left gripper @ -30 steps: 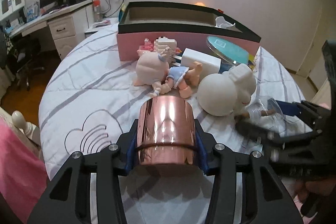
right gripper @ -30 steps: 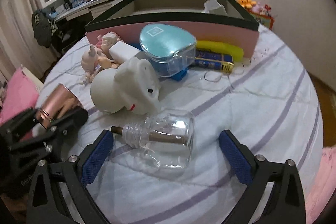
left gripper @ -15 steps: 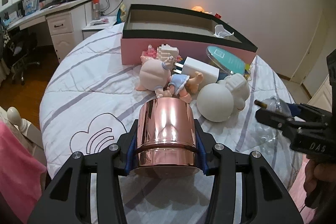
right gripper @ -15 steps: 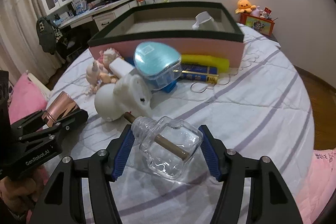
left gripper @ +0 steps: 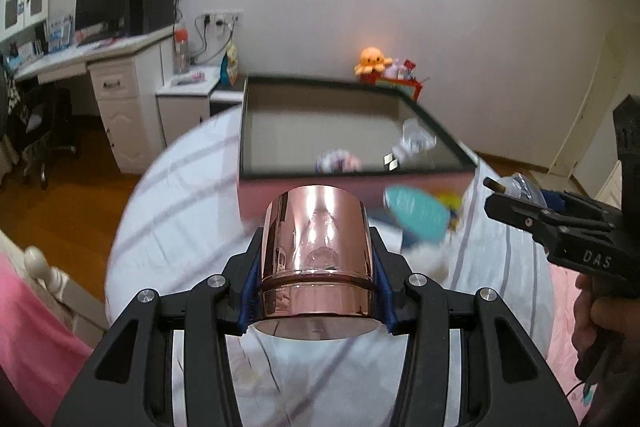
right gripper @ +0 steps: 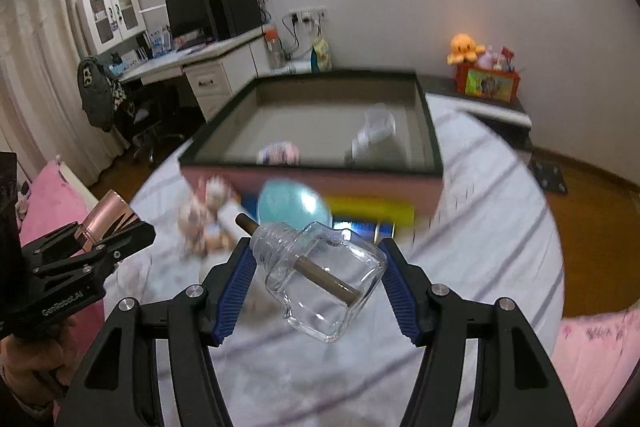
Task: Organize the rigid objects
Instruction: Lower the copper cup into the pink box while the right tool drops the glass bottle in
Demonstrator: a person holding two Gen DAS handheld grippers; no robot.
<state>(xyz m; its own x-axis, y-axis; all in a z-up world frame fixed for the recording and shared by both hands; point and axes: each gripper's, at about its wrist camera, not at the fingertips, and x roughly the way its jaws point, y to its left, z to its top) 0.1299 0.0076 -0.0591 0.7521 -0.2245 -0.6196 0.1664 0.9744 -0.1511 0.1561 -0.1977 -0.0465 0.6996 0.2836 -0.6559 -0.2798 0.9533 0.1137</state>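
Observation:
My left gripper [left gripper: 316, 291] is shut on a shiny rose-gold metal cup [left gripper: 316, 259], held in the air above the bed. My right gripper [right gripper: 316, 279] is shut on a clear glass bottle [right gripper: 326, 279] with a brown stick inside, also lifted. Each gripper shows in the other's view: the right one [left gripper: 520, 211] at the right edge, the left one [right gripper: 100, 243] at the left edge. Ahead is the pink storage box with a dark rim [left gripper: 360, 183] [right gripper: 312, 183], holding a few small items.
Blurred toys lie on the striped white bed in front of the box: a teal-lidded container [right gripper: 294, 207], a yellow object [right gripper: 372, 211], a doll [right gripper: 200, 223]. A desk [left gripper: 100, 67] with a monitor stands at the left. An orange plush [right gripper: 464, 47] sits on a nightstand.
Both grippers have risen from the bed with their objects and moved toward the box. The right gripper closed on the bottle and lifted it.

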